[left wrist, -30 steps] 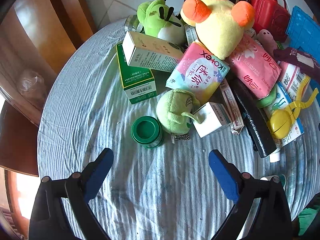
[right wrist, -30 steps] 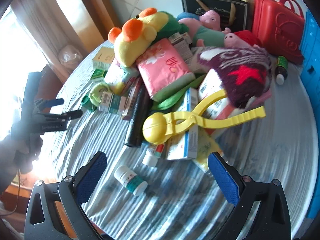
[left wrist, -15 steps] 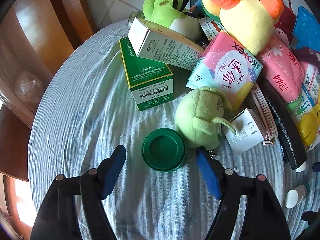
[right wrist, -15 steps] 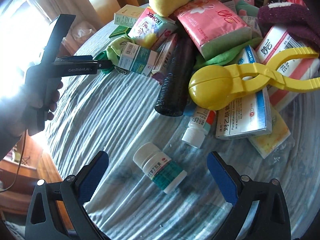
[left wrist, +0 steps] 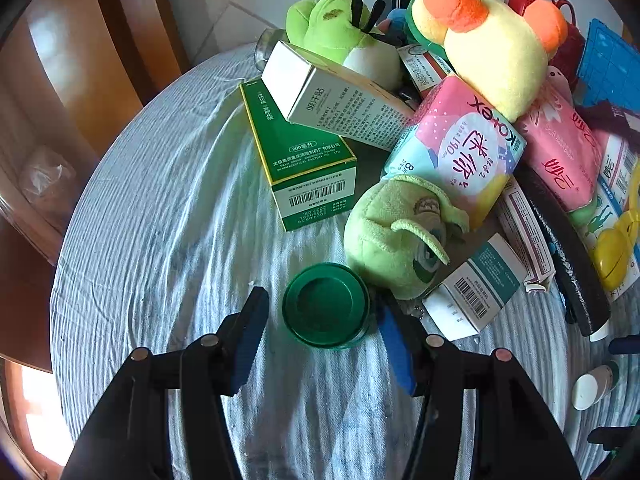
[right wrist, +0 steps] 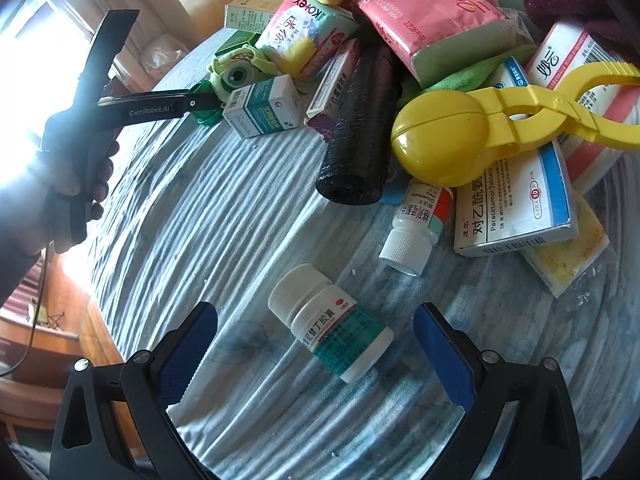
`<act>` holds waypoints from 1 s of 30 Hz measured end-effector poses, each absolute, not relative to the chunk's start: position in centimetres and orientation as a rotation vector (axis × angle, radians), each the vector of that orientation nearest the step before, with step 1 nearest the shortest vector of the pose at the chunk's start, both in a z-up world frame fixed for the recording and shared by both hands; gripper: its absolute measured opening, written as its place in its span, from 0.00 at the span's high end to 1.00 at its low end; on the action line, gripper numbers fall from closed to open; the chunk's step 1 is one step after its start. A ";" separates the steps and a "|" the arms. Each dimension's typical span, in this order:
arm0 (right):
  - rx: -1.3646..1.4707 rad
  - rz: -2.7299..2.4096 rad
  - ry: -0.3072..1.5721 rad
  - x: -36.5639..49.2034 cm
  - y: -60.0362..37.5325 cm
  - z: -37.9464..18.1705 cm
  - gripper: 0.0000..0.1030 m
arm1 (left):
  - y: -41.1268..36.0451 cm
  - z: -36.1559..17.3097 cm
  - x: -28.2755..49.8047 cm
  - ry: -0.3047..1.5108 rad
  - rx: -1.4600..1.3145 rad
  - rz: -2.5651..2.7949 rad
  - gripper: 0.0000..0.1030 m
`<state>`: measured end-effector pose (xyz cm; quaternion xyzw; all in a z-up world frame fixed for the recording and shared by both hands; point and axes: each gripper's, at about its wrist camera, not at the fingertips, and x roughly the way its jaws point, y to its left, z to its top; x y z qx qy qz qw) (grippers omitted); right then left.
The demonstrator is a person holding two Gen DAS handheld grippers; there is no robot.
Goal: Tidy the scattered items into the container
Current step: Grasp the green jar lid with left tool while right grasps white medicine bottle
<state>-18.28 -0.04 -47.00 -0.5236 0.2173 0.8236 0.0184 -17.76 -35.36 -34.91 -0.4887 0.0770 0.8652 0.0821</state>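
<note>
A small green jar (left wrist: 326,306) with a green lid stands on the striped cloth, next to a green one-eyed plush (left wrist: 396,236). My left gripper (left wrist: 318,306) straddles the jar and its jaws are closing. A narrow gap still shows at the left pad (left wrist: 250,332). In the right wrist view a hand (right wrist: 76,184) holds that gripper (right wrist: 160,110) low by the plush. A white pill bottle (right wrist: 330,322) with a teal label lies on its side between the wide fingers of my open right gripper (right wrist: 314,312), touching neither pad.
A pile fills the far side: green box (left wrist: 304,160), white carton (left wrist: 340,100), Kotex pack (left wrist: 460,148), yellow plush (left wrist: 492,48), black roll (right wrist: 360,128), yellow scoop clamp (right wrist: 480,128), second small bottle (right wrist: 416,224). A blue crate (left wrist: 608,68) stands at the far right. Wooden chair (left wrist: 80,60) at left.
Both grippers came down toward the table. The left one moved in on the green jar and its jaws narrowed around it. The right one came over the white pill bottle, jaws still wide.
</note>
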 end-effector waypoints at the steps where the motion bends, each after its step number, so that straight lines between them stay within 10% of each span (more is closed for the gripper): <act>1: -1.626 2.557 0.677 -18.3 -0.1 -47.0 0.03 | -35.5 -34.7 -17.7 0.231 -1.453 2.585 0.47; 15: -1.629 2.556 0.659 -18.5 -0.2 -47.4 0.04 | -35.4 -35.3 -17.8 0.242 -1.430 2.609 0.47; 25: -1.621 2.556 0.619 -18.5 -0.1 -47.4 0.38 | -35.4 -36.6 -17.9 0.220 -1.471 2.609 0.61; 30: -1.634 2.574 0.567 -18.5 -0.6 -47.2 0.39 | -35.8 -36.3 -17.5 0.181 -1.471 2.622 0.61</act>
